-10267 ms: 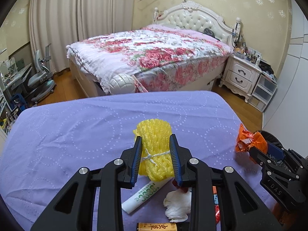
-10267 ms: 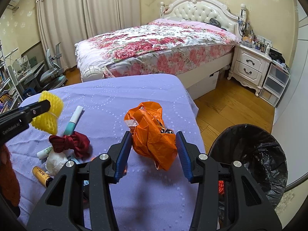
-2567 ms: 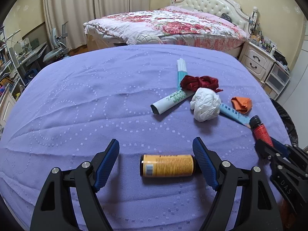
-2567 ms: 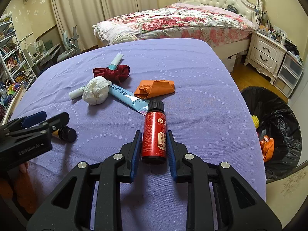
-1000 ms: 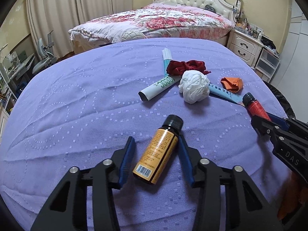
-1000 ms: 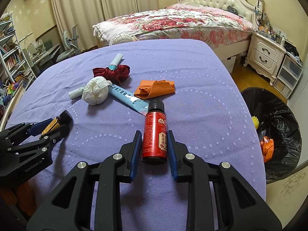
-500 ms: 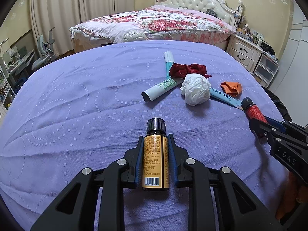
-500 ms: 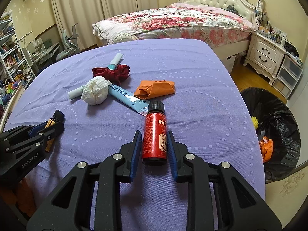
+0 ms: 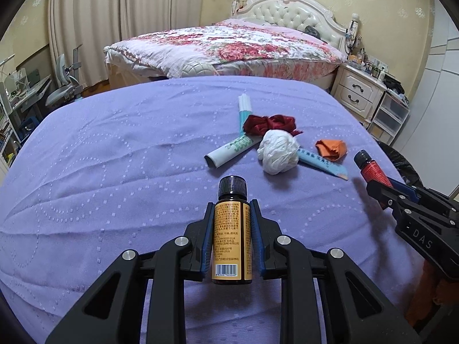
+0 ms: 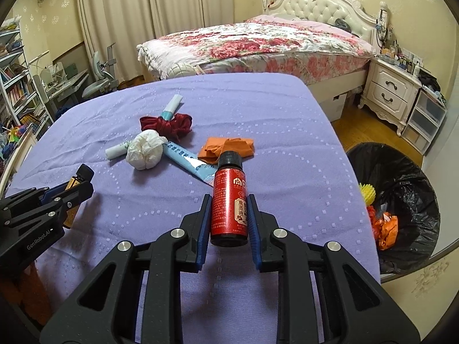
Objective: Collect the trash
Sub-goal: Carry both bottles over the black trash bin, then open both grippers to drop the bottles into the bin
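Note:
My left gripper [image 9: 231, 205] is shut on an orange-labelled bottle [image 9: 231, 229] with a black cap, held above the purple table [image 9: 114, 157]. My right gripper [image 10: 229, 199] is shut on a red bottle [image 10: 229, 200] with a black cap, also lifted. On the table lie a white crumpled wad [image 9: 278, 152], a dark red cloth [image 9: 269, 124], a white-green tube [image 9: 229, 149], a blue tube [image 9: 321, 162] and an orange wrapper [image 9: 331, 149]. The black-lined trash bin [image 10: 401, 200] stands on the floor to the right of the table, with yellow and orange trash inside.
A flowered bed [image 10: 258, 43] stands behind the table. A white nightstand [image 10: 393, 94] and plastic drawers [image 10: 427, 117] stand at the right. A desk and chair [image 10: 97, 83] stand at the left. The table's right edge borders the bin.
My left gripper has closed on the orange-labelled bottle and raised it off the table. My right gripper has lifted the red bottle slightly.

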{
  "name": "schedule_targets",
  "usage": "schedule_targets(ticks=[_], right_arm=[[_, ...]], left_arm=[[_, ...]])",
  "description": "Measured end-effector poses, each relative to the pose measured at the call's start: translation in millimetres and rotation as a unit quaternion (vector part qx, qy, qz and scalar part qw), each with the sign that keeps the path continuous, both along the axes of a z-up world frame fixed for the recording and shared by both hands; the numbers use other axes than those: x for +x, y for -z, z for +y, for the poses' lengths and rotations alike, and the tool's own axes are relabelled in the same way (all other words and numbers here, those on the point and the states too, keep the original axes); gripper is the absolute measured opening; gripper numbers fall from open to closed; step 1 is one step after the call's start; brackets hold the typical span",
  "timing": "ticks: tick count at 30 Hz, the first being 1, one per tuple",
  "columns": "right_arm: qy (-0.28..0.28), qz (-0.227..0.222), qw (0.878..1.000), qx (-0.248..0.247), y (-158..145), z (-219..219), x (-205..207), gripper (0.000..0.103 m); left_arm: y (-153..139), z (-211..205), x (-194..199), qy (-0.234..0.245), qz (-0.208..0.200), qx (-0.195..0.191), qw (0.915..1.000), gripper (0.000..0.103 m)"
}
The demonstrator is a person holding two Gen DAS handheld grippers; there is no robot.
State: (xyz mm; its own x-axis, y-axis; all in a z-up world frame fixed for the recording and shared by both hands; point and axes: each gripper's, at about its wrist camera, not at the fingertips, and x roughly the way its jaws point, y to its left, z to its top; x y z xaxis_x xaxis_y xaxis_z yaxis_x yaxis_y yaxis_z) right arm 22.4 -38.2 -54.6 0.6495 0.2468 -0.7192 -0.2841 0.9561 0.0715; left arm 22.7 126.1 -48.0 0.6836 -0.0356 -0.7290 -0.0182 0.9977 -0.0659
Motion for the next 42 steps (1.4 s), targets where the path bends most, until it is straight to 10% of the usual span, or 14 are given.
schedule_targets(ticks=[23, 42], right_arm=[[0.139, -0.088, 0.986, -0.021, -46.7, -117.9, 13.3, 0.023], [0.241, -0.082, 0.967, -0.021, -22.8, -214.1, 44.1, 0.023]], left_arm=[[-55.5, -128.9, 56.2, 0.119, -0.085, -0.007, 0.9892, 0.025], [-29.7, -238.4, 120.5, 0.195, -0.063, 0.01, 0.9788, 0.025]])
